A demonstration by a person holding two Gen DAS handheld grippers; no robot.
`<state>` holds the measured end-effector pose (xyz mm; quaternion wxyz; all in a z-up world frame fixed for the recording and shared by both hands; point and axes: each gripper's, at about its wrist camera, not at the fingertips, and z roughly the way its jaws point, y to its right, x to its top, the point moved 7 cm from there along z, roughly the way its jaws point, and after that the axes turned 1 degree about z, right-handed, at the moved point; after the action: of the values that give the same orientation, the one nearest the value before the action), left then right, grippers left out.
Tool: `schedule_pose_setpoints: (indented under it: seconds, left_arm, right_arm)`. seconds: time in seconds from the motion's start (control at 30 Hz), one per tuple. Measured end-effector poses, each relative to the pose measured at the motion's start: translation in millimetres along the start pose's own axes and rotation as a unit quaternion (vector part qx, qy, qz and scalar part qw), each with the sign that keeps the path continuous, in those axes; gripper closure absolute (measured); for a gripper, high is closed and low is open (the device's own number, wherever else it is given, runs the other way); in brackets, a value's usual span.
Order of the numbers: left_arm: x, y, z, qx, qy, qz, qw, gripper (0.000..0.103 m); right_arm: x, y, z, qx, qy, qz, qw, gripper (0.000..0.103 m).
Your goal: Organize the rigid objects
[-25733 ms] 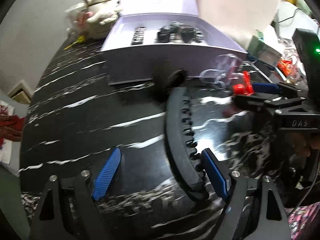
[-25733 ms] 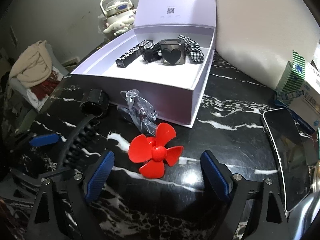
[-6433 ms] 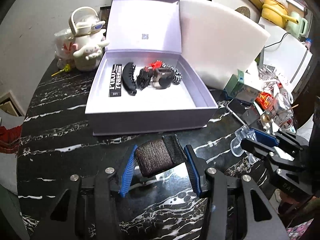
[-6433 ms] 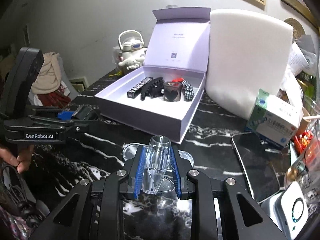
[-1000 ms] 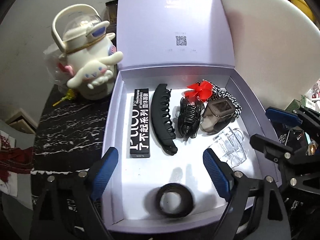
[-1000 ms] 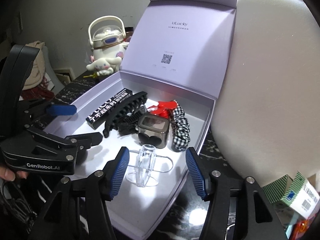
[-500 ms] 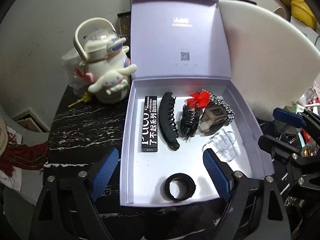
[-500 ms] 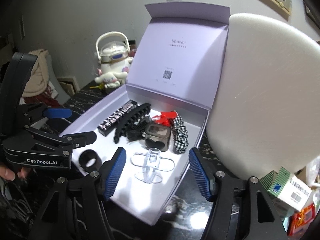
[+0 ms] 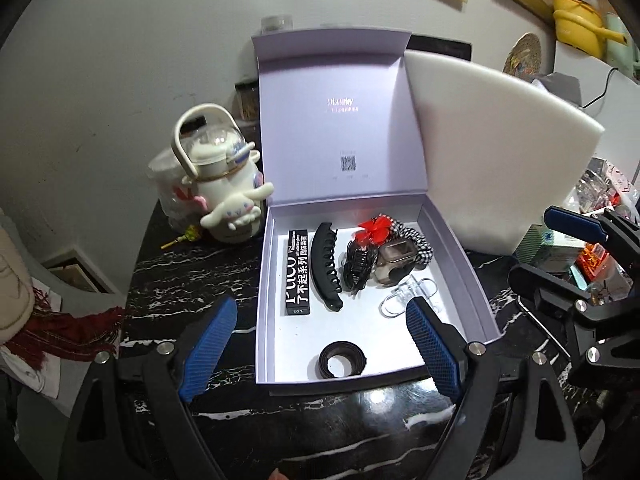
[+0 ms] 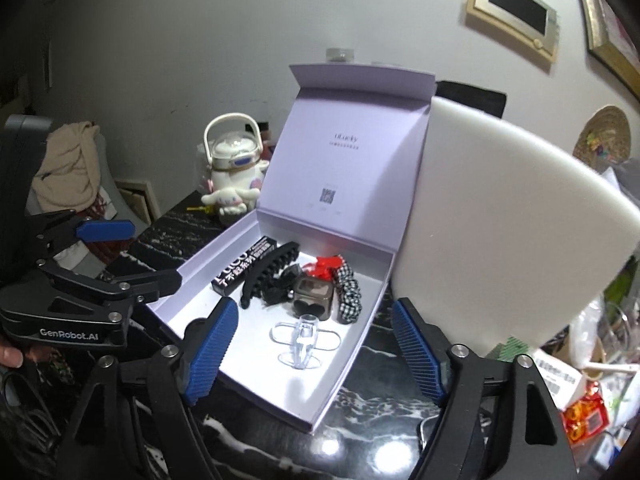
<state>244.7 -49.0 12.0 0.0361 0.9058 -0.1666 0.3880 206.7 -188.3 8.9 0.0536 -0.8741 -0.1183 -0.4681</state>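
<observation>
An open lilac box [image 9: 360, 384] [image 10: 256, 360] stands on the black marble table [image 9: 192, 280]. Inside lie a black lipstick carton [image 9: 298, 272], a long black hair claw [image 9: 326, 268] [image 10: 268, 276], a small black clip, a red propeller [image 9: 374, 230], a checked scrunchie [image 9: 416, 240], a smoky cube [image 9: 394, 266] [image 10: 312, 292], a clear plastic clip [image 9: 408, 296] [image 10: 306, 338] and a black ring [image 9: 343, 364]. My left gripper [image 9: 320, 308] is open above the box's near edge, holding nothing. My right gripper [image 10: 315, 306] hovers over the box's right corner, its jaws opening and empty.
A white cartoon-dog bottle [image 9: 224, 200] stands left of the box. A big white foam slab [image 9: 492, 160] leans behind its right side. Cartons and packets [image 10: 560, 372] crowd the table's right end. A person's fingertip [image 10: 8, 356] shows on the left gripper's handle.
Both grippers have drawn back and up from the box, so more of the room shows. The right jaws have spread wider. The clear clip stays on the box floor.
</observation>
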Motion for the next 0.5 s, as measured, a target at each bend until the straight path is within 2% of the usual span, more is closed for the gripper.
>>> schedule_pose_setpoints:
  seconds: [0.1, 0.17, 0.4, 0.5]
  left_arm:
    - [-2, 3, -13, 0.003, 0.004, 0.003, 1.0, 0.014]
    - [-5, 6, -21, 0.004, 0.006, 0.006, 1.0, 0.0]
    - [-19, 6, -44, 0.006, 0.021, -0.007, 0.9997, 0.0]
    - [-30, 7, -53, 0.011, 0.023, -0.009, 0.9996, 0.0]
  right_arm:
    - [-1, -1, -10, -0.013, 0.003, -0.001, 1.0, 0.019]
    - [-2, -4, -19, -0.021, 0.007, -0.003, 1.0, 0.017]
    - [-14, -14, -54, -0.045, 0.025, -0.01, 0.999, 0.007]
    - [-21, -16, -63, -0.047, 0.024, -0.008, 0.999, 0.007]
